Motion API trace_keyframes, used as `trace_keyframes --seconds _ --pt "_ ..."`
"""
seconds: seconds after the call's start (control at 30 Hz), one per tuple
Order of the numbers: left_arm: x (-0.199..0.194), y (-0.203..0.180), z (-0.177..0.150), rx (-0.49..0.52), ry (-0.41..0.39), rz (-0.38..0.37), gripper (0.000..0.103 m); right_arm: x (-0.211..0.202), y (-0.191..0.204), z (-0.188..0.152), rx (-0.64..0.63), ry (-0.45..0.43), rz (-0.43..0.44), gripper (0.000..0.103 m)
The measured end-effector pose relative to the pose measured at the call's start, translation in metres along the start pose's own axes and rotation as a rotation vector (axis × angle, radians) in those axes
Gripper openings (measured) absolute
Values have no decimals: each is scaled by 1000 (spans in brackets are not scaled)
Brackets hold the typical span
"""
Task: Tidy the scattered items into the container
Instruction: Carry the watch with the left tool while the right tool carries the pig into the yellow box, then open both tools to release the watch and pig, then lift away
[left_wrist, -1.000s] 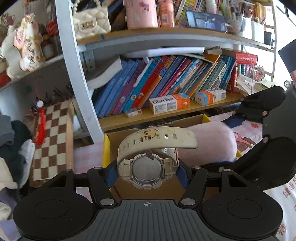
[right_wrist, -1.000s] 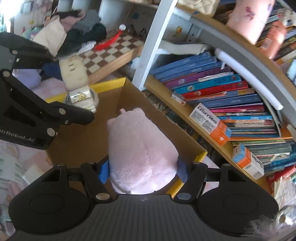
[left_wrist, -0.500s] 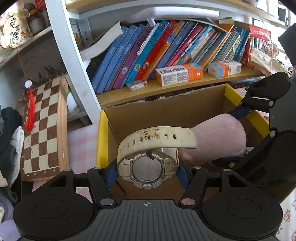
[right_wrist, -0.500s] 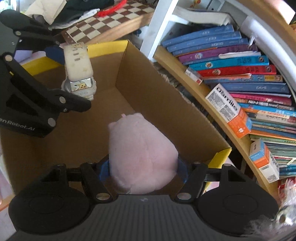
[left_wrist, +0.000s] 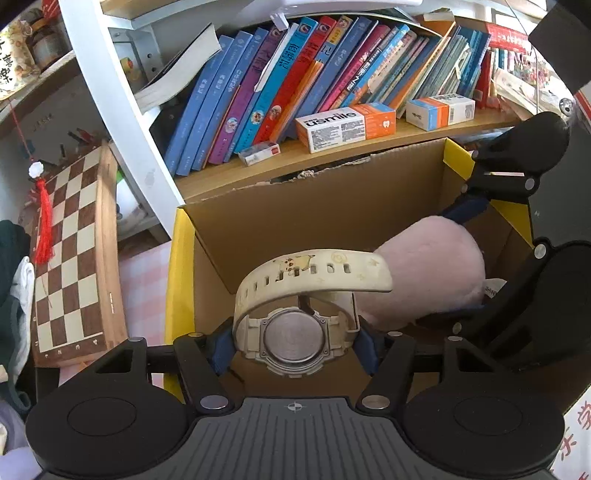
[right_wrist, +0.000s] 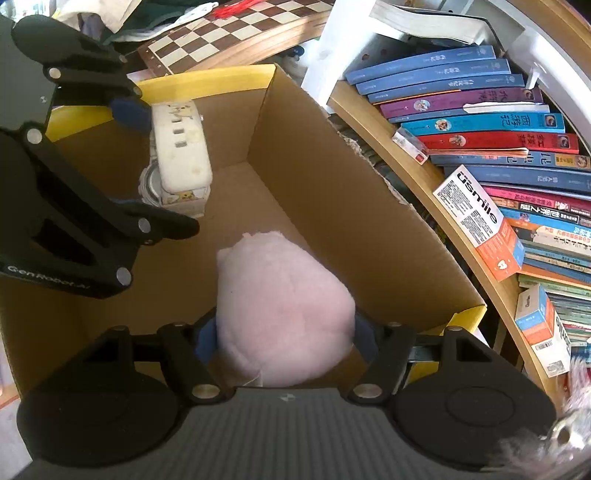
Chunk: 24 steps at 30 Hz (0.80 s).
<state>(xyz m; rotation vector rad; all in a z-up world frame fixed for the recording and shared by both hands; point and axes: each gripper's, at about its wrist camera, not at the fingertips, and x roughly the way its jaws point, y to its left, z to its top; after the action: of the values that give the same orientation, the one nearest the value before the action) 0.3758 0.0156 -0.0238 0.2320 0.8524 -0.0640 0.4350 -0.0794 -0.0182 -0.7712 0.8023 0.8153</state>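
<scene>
Left wrist view: the left gripper (left_wrist: 295, 345) holds a cream watch (left_wrist: 295, 314) by its case between the blue pads, the jaws just starting to ease apart with the watch still pinched. It hangs inside the cardboard box (left_wrist: 317, 206), near the yellow-edged left wall. To the right, the right gripper (left_wrist: 476, 258) carries a pink plush toy (left_wrist: 428, 273), also inside the box; its jaws are easing open too, yet the pads press the plush on both sides. In the right wrist view the plush toy (right_wrist: 280, 310) fills the gap between the fingers (right_wrist: 205, 339), above the bare box floor (right_wrist: 258, 192), with the watch (right_wrist: 181, 158) further in at the left. Beyond the far wall stands a shelf of leaning books (left_wrist: 295, 81), with an orange-and-white carton (left_wrist: 345, 125) lying in front of them. A chessboard (left_wrist: 70, 254) leans at the far left, a red tassel (left_wrist: 42, 225) across it. The white shelf post (left_wrist: 122, 110) rises just behind the box corner. Compared with a second ago, both items sit lower and deeper within the box walls, and the upper shelf is out of view.
</scene>
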Motion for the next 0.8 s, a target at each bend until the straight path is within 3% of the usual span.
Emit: trace_keyframes --seconds 0.3,0.8 --pt "-13 -2 3 9 -48 1 76 -3 0 2 1 -19 -3 89" --pt "-74 -5 6 24 -175 55 84 -56 -5 3 48 -141 -2 97"
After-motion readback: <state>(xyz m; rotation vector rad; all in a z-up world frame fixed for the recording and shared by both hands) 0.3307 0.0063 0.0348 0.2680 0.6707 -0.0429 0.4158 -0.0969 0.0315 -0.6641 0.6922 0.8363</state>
